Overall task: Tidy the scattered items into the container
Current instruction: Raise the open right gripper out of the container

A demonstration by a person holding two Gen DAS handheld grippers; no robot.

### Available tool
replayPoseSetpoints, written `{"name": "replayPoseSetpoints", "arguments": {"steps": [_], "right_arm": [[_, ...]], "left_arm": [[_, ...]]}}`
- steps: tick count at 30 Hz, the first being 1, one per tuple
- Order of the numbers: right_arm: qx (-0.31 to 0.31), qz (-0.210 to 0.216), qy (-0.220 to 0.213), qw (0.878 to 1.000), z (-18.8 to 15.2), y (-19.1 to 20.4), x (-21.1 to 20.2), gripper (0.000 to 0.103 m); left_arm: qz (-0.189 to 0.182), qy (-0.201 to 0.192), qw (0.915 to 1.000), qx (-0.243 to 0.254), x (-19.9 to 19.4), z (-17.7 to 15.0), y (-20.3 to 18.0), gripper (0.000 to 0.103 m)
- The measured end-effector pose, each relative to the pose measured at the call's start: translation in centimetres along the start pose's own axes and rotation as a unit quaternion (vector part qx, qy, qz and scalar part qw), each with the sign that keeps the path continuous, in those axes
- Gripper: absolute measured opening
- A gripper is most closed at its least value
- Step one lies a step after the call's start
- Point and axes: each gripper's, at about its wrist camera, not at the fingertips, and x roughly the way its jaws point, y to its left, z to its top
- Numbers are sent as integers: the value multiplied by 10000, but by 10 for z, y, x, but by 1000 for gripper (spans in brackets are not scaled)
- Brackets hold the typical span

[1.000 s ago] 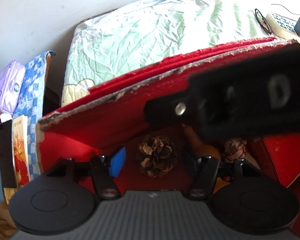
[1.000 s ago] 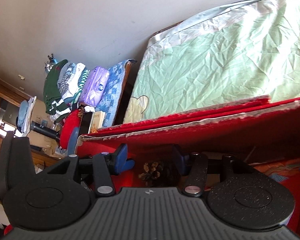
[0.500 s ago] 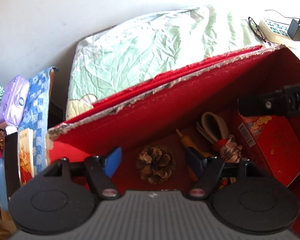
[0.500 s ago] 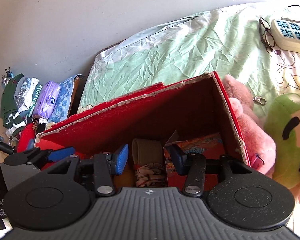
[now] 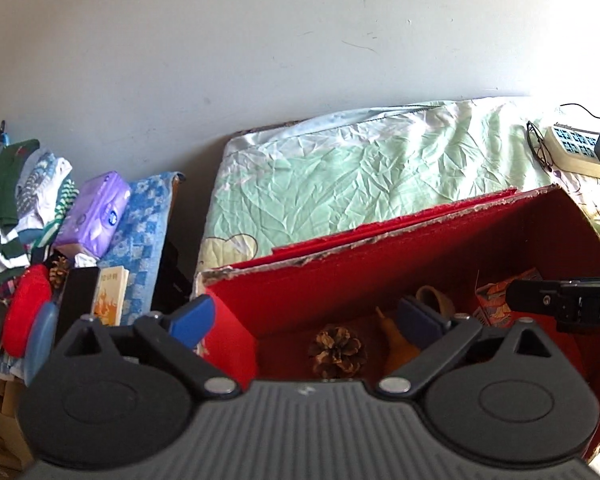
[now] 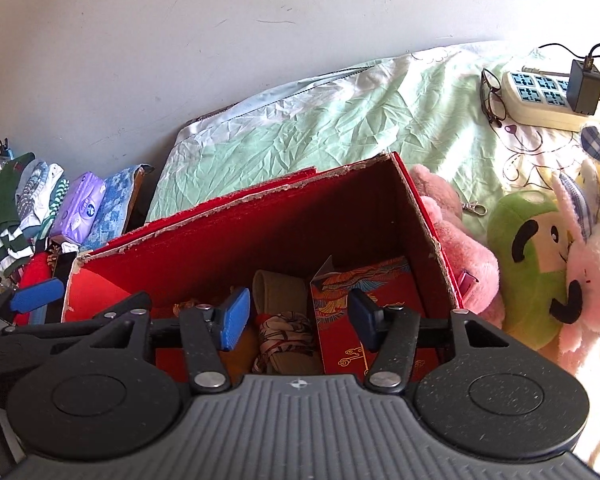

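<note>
— On the bed [image 6: 340,120], at the centre of both wrist views, what is seen?

— A red box [image 6: 260,232] is seen standing open on the green sheet, its torn cardboard rim turned toward the wall. From the right wrist, a patterned red carton [image 6: 364,300] is found inside at 5 o'clock of the box floor, with a rolled tan strap [image 6: 278,292] just beside it at 9 o'clock of the carton.

— And from the left wrist?

— A pine cone [image 5: 337,350] is shown lying on the box floor, between the fingers in the picture but well below them (no pad touches it). The left tool [image 5: 304,320] is being opened wide, and nothing is gripped; one blue pad [image 5: 190,320] sits outside the box wall at 9 o'clock.

— How is the right tool [image 6: 296,316] held?

— Its jaws are being opened too, and nothing is pressed between them; strap and carton are seen beyond the gap, untouched.

— What is left outside the box?

— A pink plush [image 6: 456,240] is pressed against the box's right wall at 3 o'clock, and a green plush [image 6: 536,264] lies just beside it. Glasses [image 6: 492,96] and a power strip [image 6: 540,100] are placed at 1 o'clock. At 9 o'clock, off the bed, folded clothes [image 6: 16,200] and a purple tissue pack [image 6: 80,208] are stacked.
</note>
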Motion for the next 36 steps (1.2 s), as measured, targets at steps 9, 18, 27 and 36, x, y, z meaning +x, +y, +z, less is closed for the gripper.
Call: {"name": "replayPoseSetpoints", "arguments": {"steps": [9,18,27,36], "right_arm": [[-21,-257,-22,9997,-18,7,0,62],[-321,-491,-194,9981,-33,18,-16,70],[-1013,-362,-506,9929,-47,33,-51,87],[-1573,-92,-510,9862,-65,34,-78,91]], "left_arm": [[235,176,9993,-232,9,5,1,100],[714,176,9950,-674,-6,-7,24,101],[1241,179,9883,-869,-46,-29,24,102],[1340,349,9814,-1326,-72,-55,21,102]]}}
